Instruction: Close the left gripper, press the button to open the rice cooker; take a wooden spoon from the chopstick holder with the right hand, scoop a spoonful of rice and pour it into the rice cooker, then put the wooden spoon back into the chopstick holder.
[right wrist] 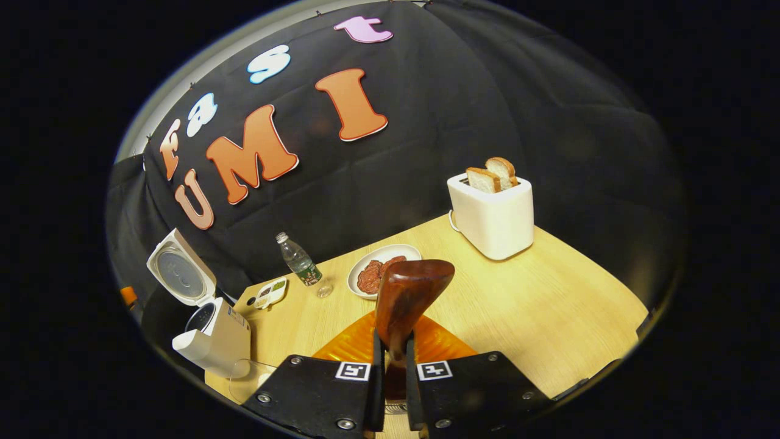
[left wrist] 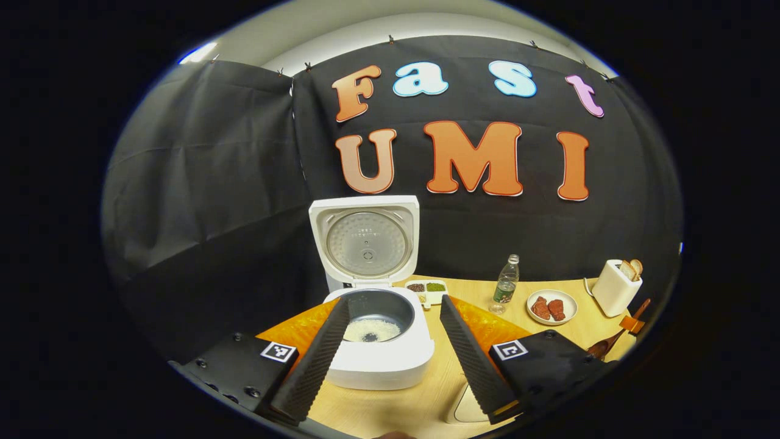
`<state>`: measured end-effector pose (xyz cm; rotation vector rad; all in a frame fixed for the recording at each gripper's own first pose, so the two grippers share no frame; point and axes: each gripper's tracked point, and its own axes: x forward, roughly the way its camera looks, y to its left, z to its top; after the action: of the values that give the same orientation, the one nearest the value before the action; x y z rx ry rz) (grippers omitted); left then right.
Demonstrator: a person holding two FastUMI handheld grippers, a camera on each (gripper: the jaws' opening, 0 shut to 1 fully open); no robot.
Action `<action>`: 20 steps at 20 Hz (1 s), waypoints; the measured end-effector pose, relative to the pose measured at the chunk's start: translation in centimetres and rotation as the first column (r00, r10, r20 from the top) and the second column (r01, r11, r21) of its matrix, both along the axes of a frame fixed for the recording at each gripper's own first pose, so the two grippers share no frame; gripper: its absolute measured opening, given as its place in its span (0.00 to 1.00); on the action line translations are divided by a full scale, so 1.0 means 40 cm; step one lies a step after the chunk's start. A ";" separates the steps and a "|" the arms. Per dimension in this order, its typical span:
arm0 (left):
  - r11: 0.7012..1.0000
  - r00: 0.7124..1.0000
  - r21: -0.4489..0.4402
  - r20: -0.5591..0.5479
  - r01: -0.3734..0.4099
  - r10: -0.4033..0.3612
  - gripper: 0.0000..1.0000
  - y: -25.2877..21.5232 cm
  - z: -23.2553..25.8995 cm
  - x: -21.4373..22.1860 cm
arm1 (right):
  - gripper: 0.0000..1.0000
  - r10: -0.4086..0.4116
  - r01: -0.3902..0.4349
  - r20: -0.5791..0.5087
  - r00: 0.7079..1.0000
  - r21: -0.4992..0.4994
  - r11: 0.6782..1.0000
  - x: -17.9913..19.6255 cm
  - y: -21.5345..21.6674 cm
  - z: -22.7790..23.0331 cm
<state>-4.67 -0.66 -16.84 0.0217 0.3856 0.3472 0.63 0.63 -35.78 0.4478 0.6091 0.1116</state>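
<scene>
The white rice cooker [left wrist: 378, 366] stands open on the table, its lid [left wrist: 365, 241] upright. White rice lies at the bottom of its dark pot [left wrist: 372, 329]. My left gripper [left wrist: 395, 302] is open, one finger on each side of the cooker's front, holding nothing. At the far right edge of the left gripper view hangs the wooden spoon [left wrist: 604, 346]. My right gripper [right wrist: 393, 350] is shut on the wooden spoon [right wrist: 409, 292] at the neck, the bowl pointing up and away over the table. The cooker [right wrist: 214, 334] sits far to its left.
An orange mat [left wrist: 493, 326] lies under the cooker. Behind it are a small two-part dish [left wrist: 426, 289], a water bottle [left wrist: 506, 283], a plate of meat [left wrist: 551, 306] and a white toaster [right wrist: 493, 213] with bread. A clear container [right wrist: 247, 378] sits by the near table edge.
</scene>
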 end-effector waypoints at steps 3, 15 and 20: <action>1.000 1.000 -0.018 0.019 -0.017 0.017 1.00 0.020 0.016 0.009 | 0.16 -0.006 0.006 -0.026 1.000 -0.019 1.000 -0.007 -0.002 -0.040; 0.998 0.997 -0.060 0.072 -0.025 0.029 1.00 0.147 0.096 0.138 | 0.65 -0.018 0.010 -0.146 0.989 -0.059 0.998 -0.040 -0.043 -0.027; 0.997 0.997 -0.075 0.062 -0.030 0.034 1.00 0.247 0.132 0.250 | 0.92 -0.024 0.020 -0.024 0.999 -0.168 0.986 -0.001 -0.085 0.124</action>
<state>5.34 9.22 -11.57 -0.0673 0.3361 0.3643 0.59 -2.76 -30.82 0.2927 0.6331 0.0330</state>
